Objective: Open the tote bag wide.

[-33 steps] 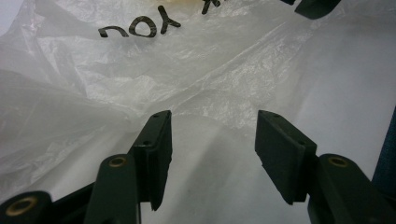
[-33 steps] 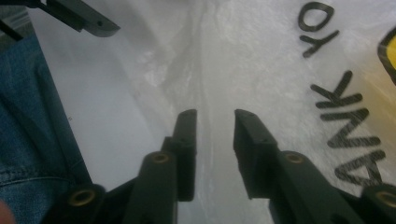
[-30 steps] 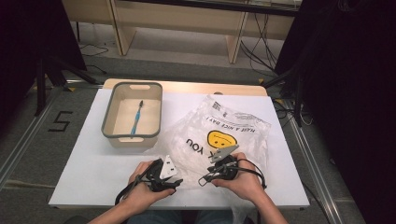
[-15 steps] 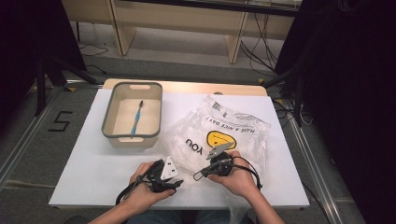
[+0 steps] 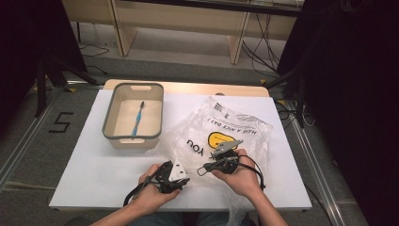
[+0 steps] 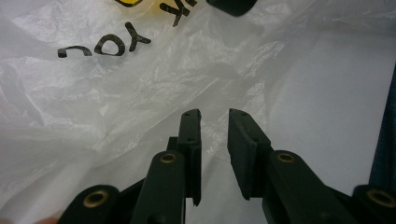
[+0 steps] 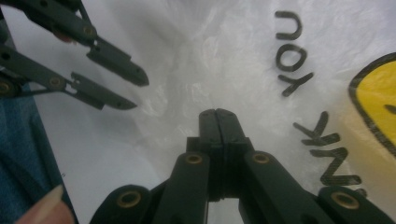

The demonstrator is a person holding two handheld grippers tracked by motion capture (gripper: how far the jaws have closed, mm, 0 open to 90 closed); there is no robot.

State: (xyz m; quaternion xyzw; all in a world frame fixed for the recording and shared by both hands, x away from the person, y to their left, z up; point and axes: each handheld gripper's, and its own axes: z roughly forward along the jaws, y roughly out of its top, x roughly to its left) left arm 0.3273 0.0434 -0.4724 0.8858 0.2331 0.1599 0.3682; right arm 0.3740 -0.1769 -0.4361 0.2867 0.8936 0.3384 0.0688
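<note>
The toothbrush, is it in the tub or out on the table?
In. The blue toothbrush lies flat inside the tub.

Lying across the white table [image 5: 94,165]: a crumpled clear plastic bag [image 5: 235,136] with a yellow smiley and black lettering, spreading over the right half. Sitting at the back left: a grey-rimmed beige bin [image 5: 109,123], just beside the bag.

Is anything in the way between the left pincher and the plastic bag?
Nothing visible. The left gripper is at the plastic bag, its jaws a little apart after closing in, with only crinkled film ahead. The right gripper is shut at the film nearby.
</note>
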